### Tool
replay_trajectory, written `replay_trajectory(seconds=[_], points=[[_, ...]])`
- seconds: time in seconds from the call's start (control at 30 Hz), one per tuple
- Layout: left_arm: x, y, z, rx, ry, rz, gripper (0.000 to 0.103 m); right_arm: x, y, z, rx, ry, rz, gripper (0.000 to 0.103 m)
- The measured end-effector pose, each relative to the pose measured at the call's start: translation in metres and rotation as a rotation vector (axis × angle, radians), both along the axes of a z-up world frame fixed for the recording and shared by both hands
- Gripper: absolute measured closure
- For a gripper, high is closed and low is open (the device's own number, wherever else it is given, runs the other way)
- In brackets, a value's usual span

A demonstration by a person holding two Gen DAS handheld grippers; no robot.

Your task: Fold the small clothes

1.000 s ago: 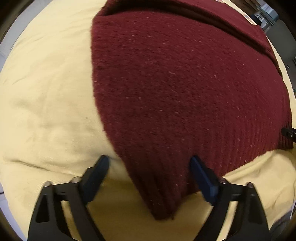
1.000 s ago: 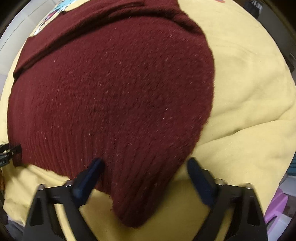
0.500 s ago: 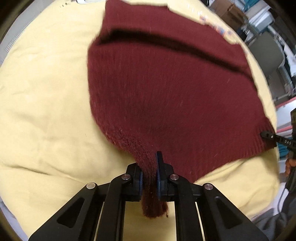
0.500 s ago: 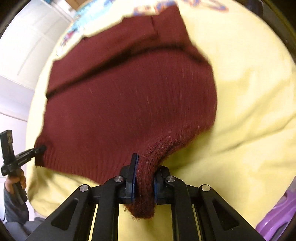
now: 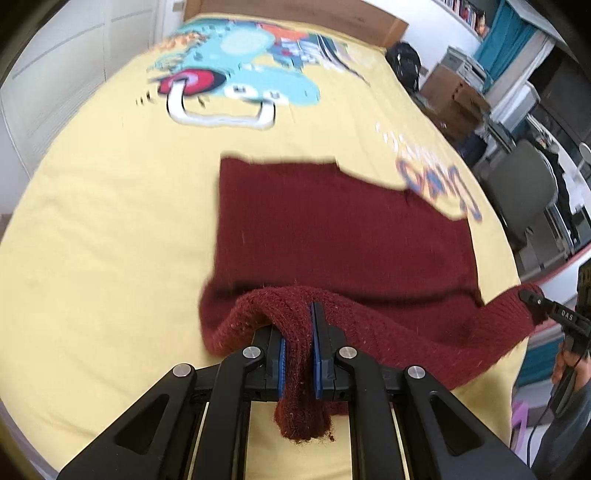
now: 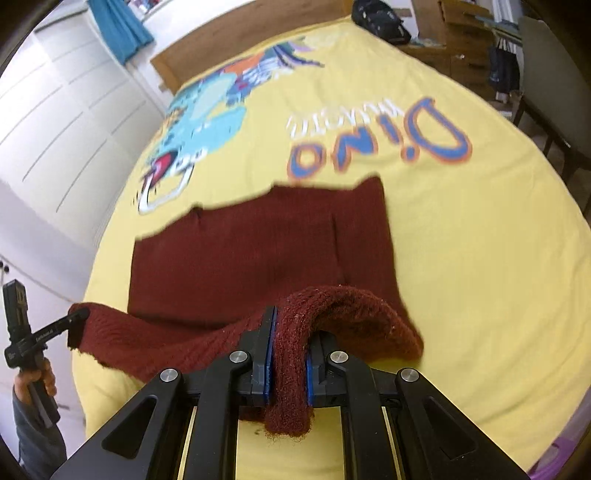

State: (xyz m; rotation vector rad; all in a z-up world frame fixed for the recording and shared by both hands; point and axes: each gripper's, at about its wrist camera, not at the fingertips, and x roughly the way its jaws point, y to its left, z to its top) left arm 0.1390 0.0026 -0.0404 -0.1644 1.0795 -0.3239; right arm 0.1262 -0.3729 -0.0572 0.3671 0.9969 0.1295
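Note:
A dark red knit sweater point(image 5: 343, 236) lies on a yellow bedspread point(image 5: 103, 229). It also shows in the right wrist view point(image 6: 240, 258). My left gripper point(image 5: 298, 347) is shut on the sweater's near left hem corner and holds it raised above the bed. My right gripper point(image 6: 288, 354) is shut on the near right hem corner, also raised. The hem hangs between the two grippers and the far half still lies flat. The right gripper point(image 5: 532, 306) shows at the right of the left wrist view, and the left gripper point(image 6: 75, 319) at the left of the right wrist view.
The bedspread carries a blue dinosaur print point(image 6: 199, 122) and "Dino" lettering point(image 6: 376, 144). A wooden headboard point(image 6: 251, 29) is at the far end. White wardrobe doors point(image 6: 55, 122) stand to the left. A grey chair point(image 5: 517, 184), boxes and a black bag point(image 5: 404, 59) stand to the right.
Both grippers closed on the near hem corners, then lifted and pulled back. The near half of the sweater rose off the bed and more of the bedspread came into view.

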Motion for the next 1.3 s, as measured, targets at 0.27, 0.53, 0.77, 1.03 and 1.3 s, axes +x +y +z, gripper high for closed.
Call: replay_trajectory(seconds=[0.27, 0.53, 0.77, 1.03, 1.3], points=[[0.065, 0.023, 0.015, -0.012, -0.031, 0.066, 0.094, 0.068, -0.013, 0.011, -0.013, -0.020, -0.051, 0.091], [0.128, -0.001, -0.019, 0.090, 0.008, 0.065, 0.094, 0.136, -0.006, -0.048, -0.050, 0.139, -0.062, 0.091], [0.155, -0.018, -0.080, 0.231, 0.085, 0.090, 0.092, 0.160, -0.001, -0.081, -0.109, 0.219, -0.088, 0.076], [0.161, -0.020, -0.083, 0.234, 0.096, 0.118, 0.062, 0.152, 0.004, -0.059, -0.125, 0.134, -0.082, 0.027], [0.140, -0.043, -0.037, 0.216, -0.032, 0.066, 0.007, 0.134, 0.045, -0.023, -0.217, 0.019, 0.017, 0.011]])
